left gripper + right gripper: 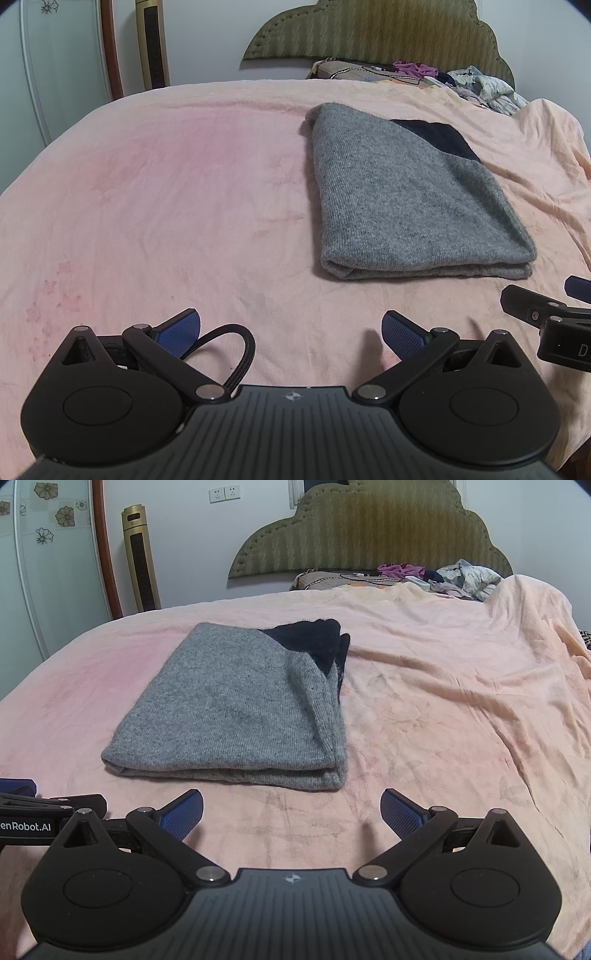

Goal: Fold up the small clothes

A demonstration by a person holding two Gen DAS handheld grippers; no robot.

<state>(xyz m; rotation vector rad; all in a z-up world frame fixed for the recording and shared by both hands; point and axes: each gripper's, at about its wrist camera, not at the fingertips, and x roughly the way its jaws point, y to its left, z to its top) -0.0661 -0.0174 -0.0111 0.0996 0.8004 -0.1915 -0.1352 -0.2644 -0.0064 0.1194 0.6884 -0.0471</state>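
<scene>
A grey knitted garment (410, 206) with a dark navy part lies folded in a neat rectangle on the pink blanket; in the right wrist view the grey knitted garment (236, 709) sits just ahead, left of centre. My left gripper (291, 334) is open and empty, hovering over bare blanket to the left of and nearer than the garment. My right gripper (291, 812) is open too, empty, just short of the garment's near folded edge. Each gripper shows at the other view's edge: the right gripper (546, 314), the left gripper (44, 805).
The pink blanket (147, 206) covers the bed, rumpled at the right (480, 686). A heap of loose clothes (458, 576) lies by the green padded headboard (369, 528). A gold tower fan (140, 557) and a wardrobe door stand left of the bed.
</scene>
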